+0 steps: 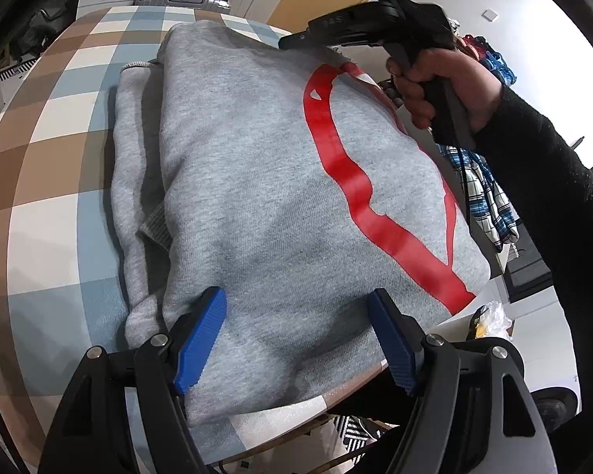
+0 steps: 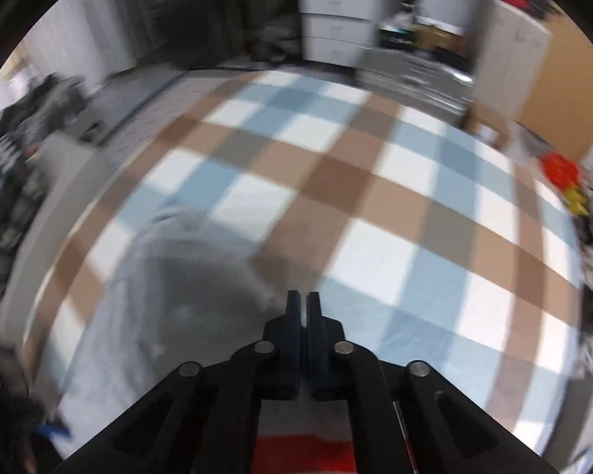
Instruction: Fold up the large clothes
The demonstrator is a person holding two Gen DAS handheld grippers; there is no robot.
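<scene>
Left tongs [image 1: 296, 335] are held apart over the near edge of the grey sweatshirt [image 1: 257, 181], nothing pinched. Right tongs [image 2: 304, 304] are pressed together, empty. Sweatshirt's folded on the checked desk [image 1: 47, 181]; looks like a final tidy-up's needed next.

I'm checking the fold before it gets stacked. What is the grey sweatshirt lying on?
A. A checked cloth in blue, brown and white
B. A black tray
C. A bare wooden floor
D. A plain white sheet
A: the folded grey sweatshirt rests on the checked cloth, whose blue, brown and white squares show around it.
</scene>
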